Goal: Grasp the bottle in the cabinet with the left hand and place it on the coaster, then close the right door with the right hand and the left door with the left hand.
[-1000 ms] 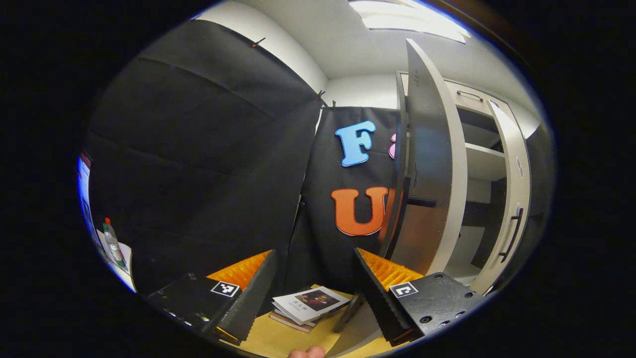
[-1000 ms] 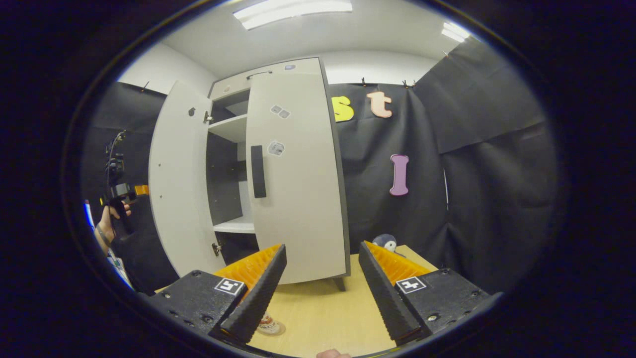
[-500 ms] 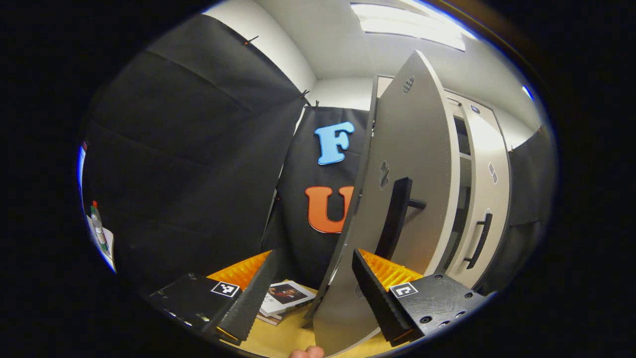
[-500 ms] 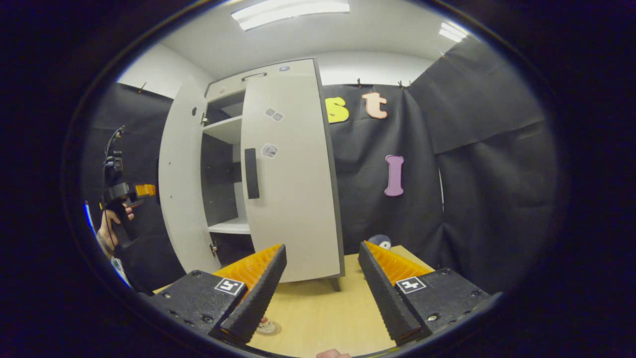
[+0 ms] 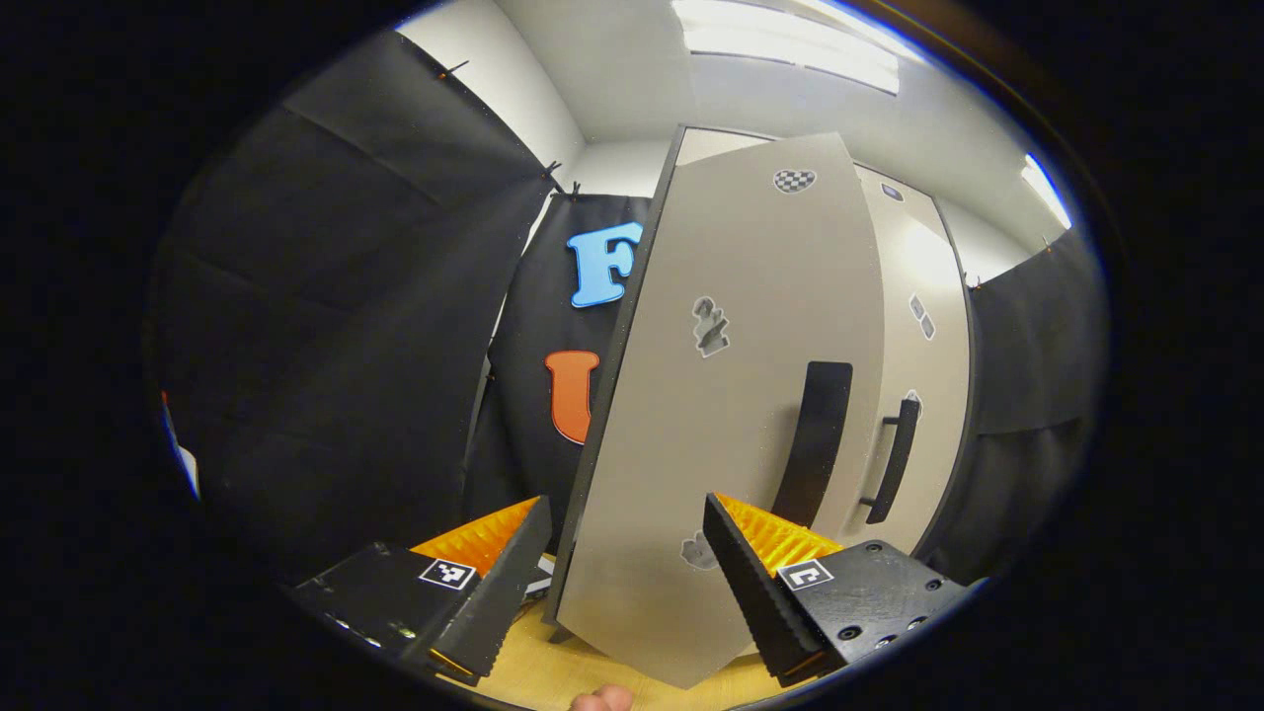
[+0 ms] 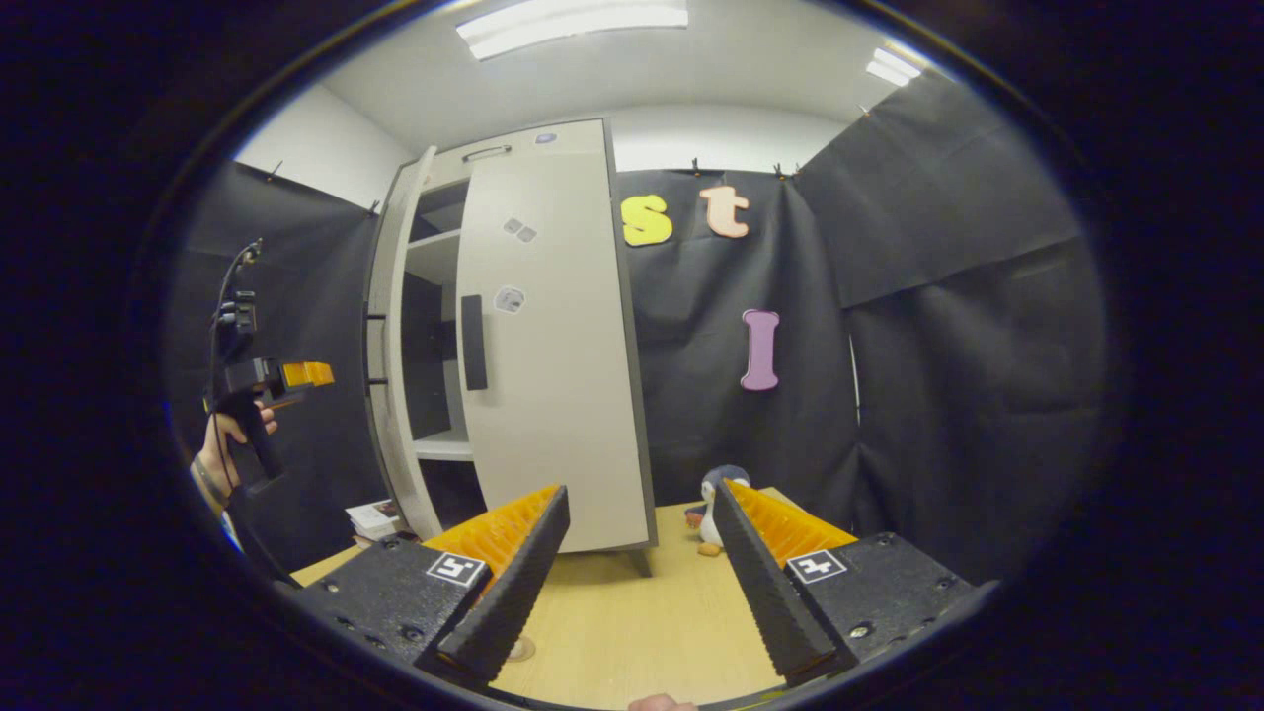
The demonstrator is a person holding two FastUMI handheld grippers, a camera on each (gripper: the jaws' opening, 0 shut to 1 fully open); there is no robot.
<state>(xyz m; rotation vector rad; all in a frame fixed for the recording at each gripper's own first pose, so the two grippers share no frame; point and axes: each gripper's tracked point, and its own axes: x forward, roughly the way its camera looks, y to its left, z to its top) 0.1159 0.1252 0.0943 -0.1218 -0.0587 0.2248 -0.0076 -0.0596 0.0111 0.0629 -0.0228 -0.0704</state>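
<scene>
Cabinet (image 6: 533,346): right door (image 6: 553,336) flush, left door (image 6: 395,375) ajar beside it. Left gripper (image 5: 622,583): jaws spread, empty, facing the left door's front. Right gripper (image 6: 637,583): jaws spread, empty, before the cabinet. Bottle not discernible.

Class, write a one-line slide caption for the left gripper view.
Open left gripper faces the pale grey left cabinet door with its black bar handle, swung partway shut.
</scene>
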